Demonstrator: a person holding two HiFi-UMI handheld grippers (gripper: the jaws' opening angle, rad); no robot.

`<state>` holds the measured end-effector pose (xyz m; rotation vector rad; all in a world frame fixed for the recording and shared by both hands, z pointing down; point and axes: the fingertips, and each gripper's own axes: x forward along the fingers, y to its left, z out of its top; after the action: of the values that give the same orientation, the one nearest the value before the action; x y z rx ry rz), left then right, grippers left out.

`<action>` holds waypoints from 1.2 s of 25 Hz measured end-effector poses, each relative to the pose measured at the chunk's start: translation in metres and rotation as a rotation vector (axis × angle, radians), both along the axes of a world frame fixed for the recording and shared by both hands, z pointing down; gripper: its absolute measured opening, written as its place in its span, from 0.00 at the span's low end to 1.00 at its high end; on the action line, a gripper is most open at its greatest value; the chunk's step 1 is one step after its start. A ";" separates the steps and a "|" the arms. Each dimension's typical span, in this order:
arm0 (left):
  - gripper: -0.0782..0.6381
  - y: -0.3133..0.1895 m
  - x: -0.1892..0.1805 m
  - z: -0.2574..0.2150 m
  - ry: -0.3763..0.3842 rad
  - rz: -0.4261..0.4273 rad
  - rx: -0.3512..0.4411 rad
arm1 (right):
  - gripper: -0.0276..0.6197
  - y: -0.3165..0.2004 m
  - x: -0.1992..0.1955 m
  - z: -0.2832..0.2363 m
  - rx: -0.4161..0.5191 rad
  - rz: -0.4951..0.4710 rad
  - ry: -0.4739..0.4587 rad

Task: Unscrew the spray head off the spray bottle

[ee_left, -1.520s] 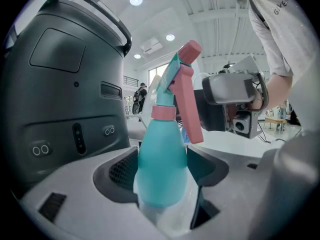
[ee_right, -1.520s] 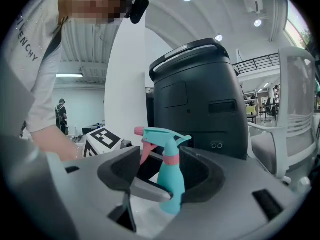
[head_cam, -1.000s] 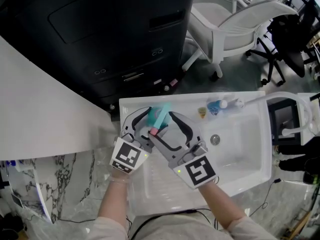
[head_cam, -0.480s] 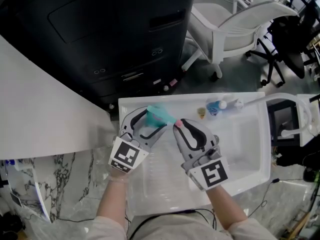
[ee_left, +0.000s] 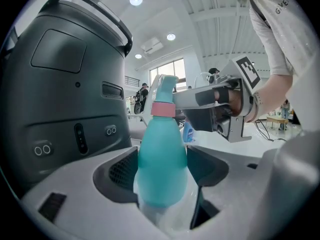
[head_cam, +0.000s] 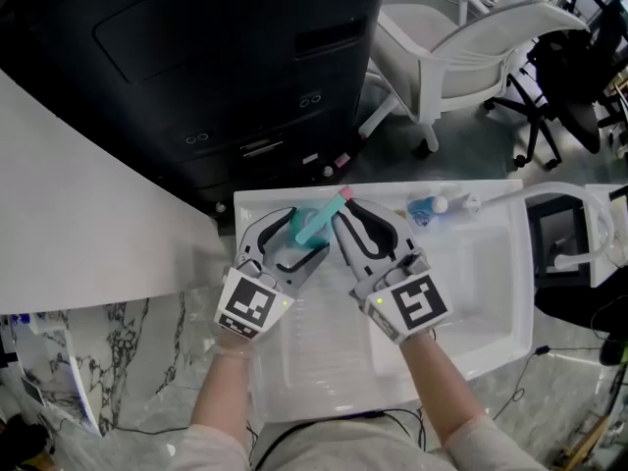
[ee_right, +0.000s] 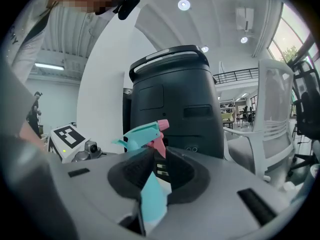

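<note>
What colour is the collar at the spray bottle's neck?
Pink; the collar sits atop the teal spray bottle, clearest in the left gripper view.

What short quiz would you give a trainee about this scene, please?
1. True or false: the left claw grips the bottle by its body.
2. What is the right claw shut on? A a sponge; B the spray head; C nothing.
3. Which white fixture lies below both claws?
Key: 1 true; 2 B, its jaws have just been closing on it; 3 the sink.
</note>
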<state>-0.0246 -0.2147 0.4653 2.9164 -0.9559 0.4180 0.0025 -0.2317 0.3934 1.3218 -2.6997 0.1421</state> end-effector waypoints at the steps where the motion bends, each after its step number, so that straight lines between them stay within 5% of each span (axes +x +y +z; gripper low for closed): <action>1: 0.54 0.000 0.000 0.000 0.000 -0.001 0.001 | 0.16 -0.001 -0.002 0.000 0.000 -0.011 0.002; 8: 0.54 -0.001 0.000 0.000 0.007 -0.011 -0.003 | 0.20 0.020 0.003 0.002 0.011 -0.032 -0.005; 11: 0.54 -0.002 0.000 0.000 0.004 -0.016 0.001 | 0.35 0.033 -0.012 -0.017 0.066 -0.091 -0.075; 16: 0.54 -0.004 0.001 0.000 0.001 -0.028 0.005 | 0.53 0.031 -0.041 -0.025 0.010 -0.124 -0.116; 21: 0.54 -0.004 0.002 0.000 -0.001 -0.034 0.010 | 0.47 0.021 -0.044 -0.024 0.041 -0.045 -0.013; 30: 0.54 -0.003 0.002 0.000 0.003 -0.034 0.012 | 0.27 0.031 -0.012 -0.015 0.013 -0.020 -0.015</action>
<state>-0.0223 -0.2180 0.4649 2.9057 -1.0089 0.4068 -0.0098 -0.2011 0.3788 1.3018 -2.7303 0.1335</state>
